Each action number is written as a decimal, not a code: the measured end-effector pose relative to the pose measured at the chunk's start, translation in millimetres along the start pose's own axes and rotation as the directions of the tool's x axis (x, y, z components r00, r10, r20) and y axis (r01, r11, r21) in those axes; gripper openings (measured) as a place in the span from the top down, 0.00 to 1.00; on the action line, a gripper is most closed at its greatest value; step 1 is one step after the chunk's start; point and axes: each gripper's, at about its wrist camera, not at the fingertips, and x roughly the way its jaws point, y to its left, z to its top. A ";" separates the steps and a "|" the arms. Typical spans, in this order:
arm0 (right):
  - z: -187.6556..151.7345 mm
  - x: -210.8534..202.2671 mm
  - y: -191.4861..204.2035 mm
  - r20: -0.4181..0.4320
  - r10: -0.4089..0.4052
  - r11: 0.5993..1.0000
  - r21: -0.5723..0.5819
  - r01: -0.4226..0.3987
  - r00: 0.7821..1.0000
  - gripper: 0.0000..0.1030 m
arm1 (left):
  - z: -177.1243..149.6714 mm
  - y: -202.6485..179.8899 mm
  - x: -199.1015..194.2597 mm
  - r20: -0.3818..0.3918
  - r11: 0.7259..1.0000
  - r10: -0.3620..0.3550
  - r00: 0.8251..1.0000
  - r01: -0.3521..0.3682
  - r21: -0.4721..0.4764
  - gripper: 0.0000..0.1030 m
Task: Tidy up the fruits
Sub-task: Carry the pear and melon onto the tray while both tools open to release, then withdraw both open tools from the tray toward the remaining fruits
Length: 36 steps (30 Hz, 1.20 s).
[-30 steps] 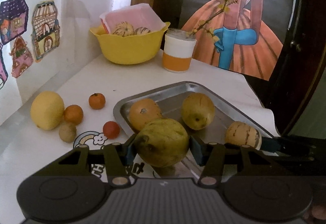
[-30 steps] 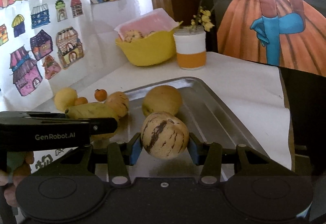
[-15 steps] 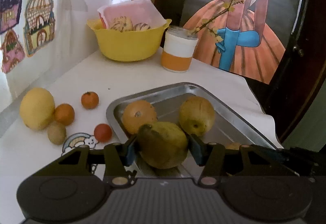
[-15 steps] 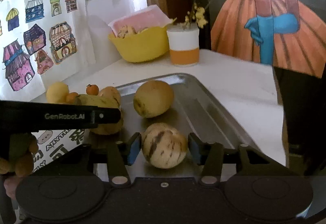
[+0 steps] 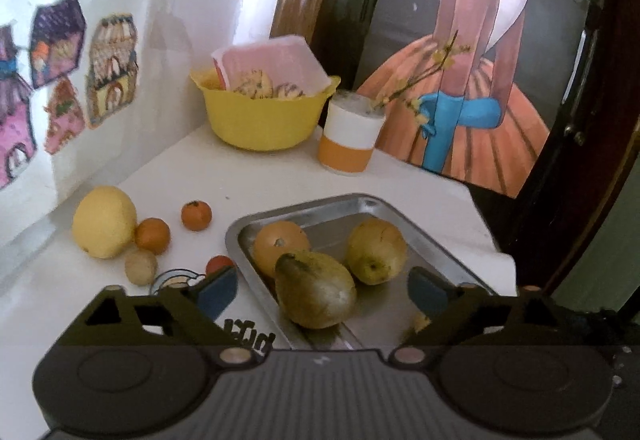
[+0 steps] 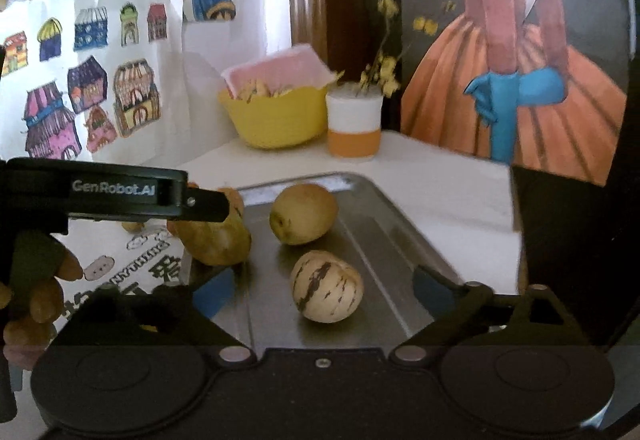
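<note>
A steel tray (image 5: pixel 360 201) on the white table holds an orange (image 5: pixel 282 244), a yellow-green pear (image 5: pixel 376 246) and a brownish-green mango (image 5: pixel 316 290). My left gripper (image 5: pixel 322 294) stands open around the mango, its blue pads apart from it. In the right wrist view the same tray (image 6: pixel 384 207) also carries a cream striped melon (image 6: pixel 326 286); my right gripper (image 6: pixel 322 290) is open with the melon lying free between its fingers. The left gripper's body (image 6: pixel 112 195) crosses that view at the left, held by a hand (image 6: pixel 36 292).
Left of the tray lie a large lemon (image 5: pixel 104 222), two small oranges (image 5: pixel 196 215), a kiwi (image 5: pixel 140 267) and a small red fruit (image 5: pixel 218 263). A yellow bowl (image 5: pixel 264 119) with striped fruit and an orange-white cup (image 5: pixel 352 139) stand at the back. The table edge drops off at the right.
Both grippers have opened: the left one let the mango down in the tray, the right one released the striped melon onto the tray floor. Both have drawn back slightly.
</note>
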 end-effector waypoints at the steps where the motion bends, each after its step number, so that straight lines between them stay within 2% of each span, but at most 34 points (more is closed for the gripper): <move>1: 0.7 -6.8 1.3 0.011 -0.007 1.000 0.000 0.007 1.000 0.03 | -0.1 0.0 -6.1 0.014 1.000 0.006 1.000 -0.006 -0.001 0.01; 10: 0.1 -72.5 15.6 0.075 -0.013 1.000 0.020 0.011 0.997 0.01 | -9.5 5.2 -73.2 0.097 1.000 0.019 0.995 -0.019 0.004 0.01; 20: -17.2 -128.4 45.3 0.085 -0.041 0.999 -0.016 0.043 0.996 0.01 | -42.5 23.5 -129.5 0.095 1.000 0.018 0.995 -0.019 0.004 0.01; 25: -30.5 -138.0 63.1 0.030 -0.022 0.999 -0.033 0.023 0.999 0.01 | -61.3 38.0 -148.6 0.067 0.999 0.033 0.997 -0.034 0.019 0.01; 29: -41.7 -140.1 80.5 -0.031 0.027 0.999 -0.043 -0.028 0.999 0.01 | -74.4 55.6 -160.7 0.030 0.998 0.064 0.998 -0.064 0.018 0.01; 36: -62.0 -134.2 114.5 -0.139 0.113 0.992 -0.032 -0.118 0.984 0.01 | -89.2 89.3 -177.5 -0.023 0.988 0.150 0.988 -0.149 0.028 0.01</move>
